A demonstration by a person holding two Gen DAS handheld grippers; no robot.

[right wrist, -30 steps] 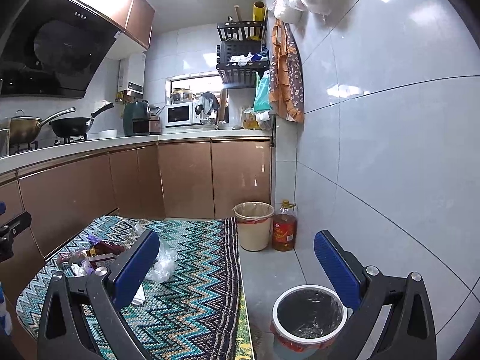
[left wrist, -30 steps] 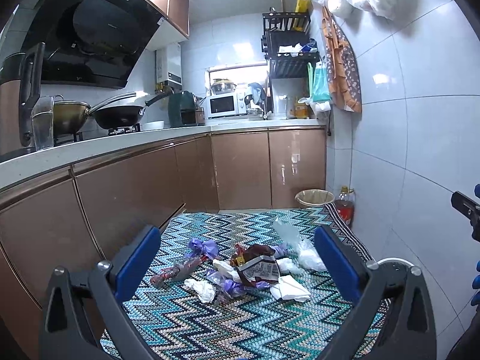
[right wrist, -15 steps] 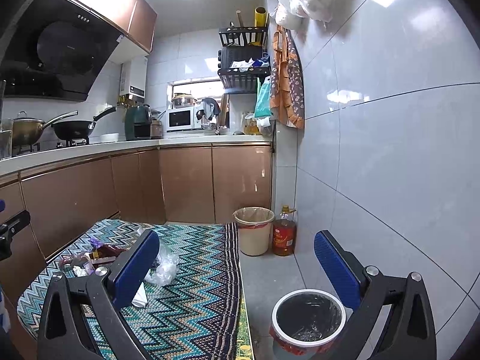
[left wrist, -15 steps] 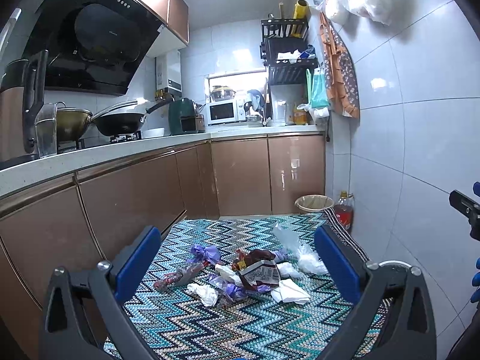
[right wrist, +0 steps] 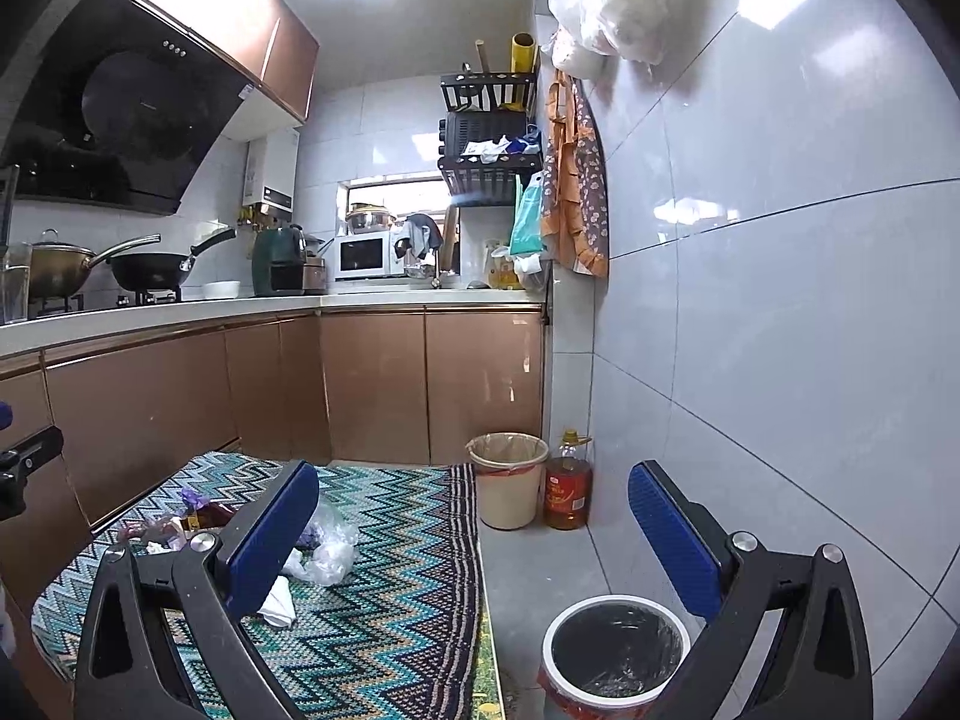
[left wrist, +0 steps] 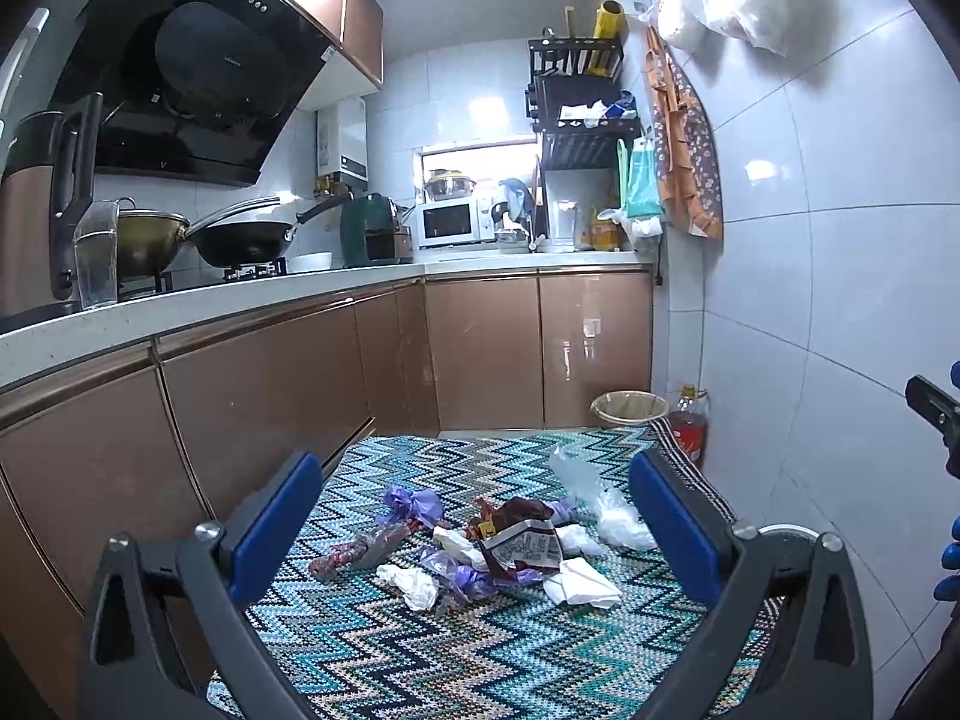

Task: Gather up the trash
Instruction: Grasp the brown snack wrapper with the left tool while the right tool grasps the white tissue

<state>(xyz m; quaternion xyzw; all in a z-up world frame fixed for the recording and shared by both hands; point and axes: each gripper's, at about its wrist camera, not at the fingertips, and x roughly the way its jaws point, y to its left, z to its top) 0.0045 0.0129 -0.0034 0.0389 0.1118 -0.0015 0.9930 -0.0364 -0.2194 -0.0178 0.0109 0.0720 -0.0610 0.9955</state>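
Both grippers hung wide open and empty: the left gripper above the trash pile of wrappers, tissues and plastic on the zigzag rug, the right gripper near a black-lined bin, possibly standing just beside the rug's edge.

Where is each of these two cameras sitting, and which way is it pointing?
Left wrist view: sits on the left gripper, looking forward and down at the trash pile on the zigzag mat; its own open blue fingers show, and the other gripper's edge at far right.
Right wrist view: sits on the right gripper, facing the small black-lined bin by the tiled wall; its own open fingers show.
Shared: the mat, the trash, the beige bin, the oil bottle and the kitchen counter.
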